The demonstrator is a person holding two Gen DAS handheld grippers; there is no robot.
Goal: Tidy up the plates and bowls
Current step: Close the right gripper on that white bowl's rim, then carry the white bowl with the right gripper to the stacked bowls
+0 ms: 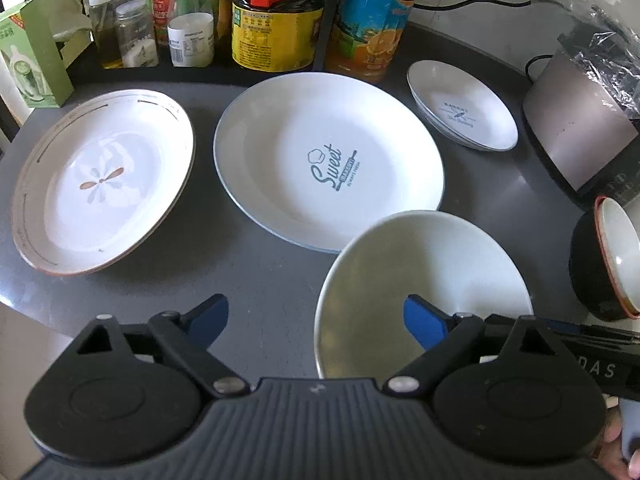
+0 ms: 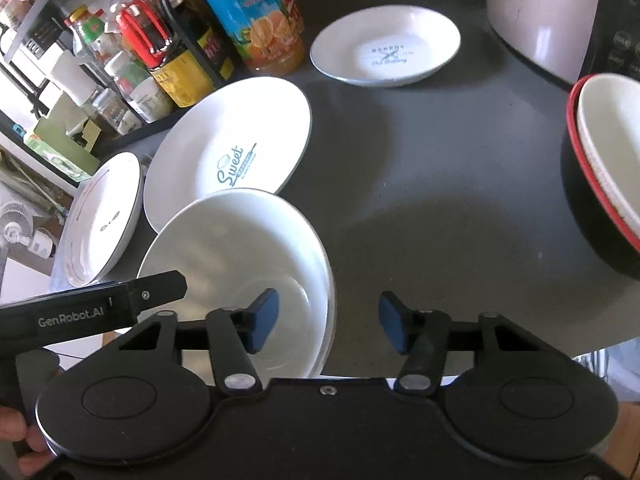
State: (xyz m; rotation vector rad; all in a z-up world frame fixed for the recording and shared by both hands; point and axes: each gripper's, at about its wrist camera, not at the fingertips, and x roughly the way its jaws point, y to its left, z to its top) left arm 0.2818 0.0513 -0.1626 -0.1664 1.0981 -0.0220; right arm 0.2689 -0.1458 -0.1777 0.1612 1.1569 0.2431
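Observation:
A plain white bowl [image 1: 432, 264] [image 2: 240, 248] stands on the dark counter, close in front of both grippers. My left gripper [image 1: 316, 316] is open and straddles the bowl's left rim, one blue pad inside and one outside. My right gripper [image 2: 329, 312] straddles the opposite rim, its pads narrower but clear of the rim on both sides, so it is open. Behind the bowl lies a large "Sweet" plate [image 1: 328, 160] [image 2: 228, 140]. A flower-patterned plate [image 1: 104, 184] [image 2: 100, 220] lies left of it. A small printed plate [image 1: 462, 106] [image 2: 384, 44] lies at the back right.
A black bowl with a red rim [image 1: 592, 280] [image 2: 580, 208] holds a white bowl at the right. A rice cooker [image 1: 580, 120] [image 2: 532, 12] stands behind it. Bottles and jars [image 1: 276, 20] [image 2: 256, 20] line the back. The counter's edge [image 1: 24, 312] curves off at the near left.

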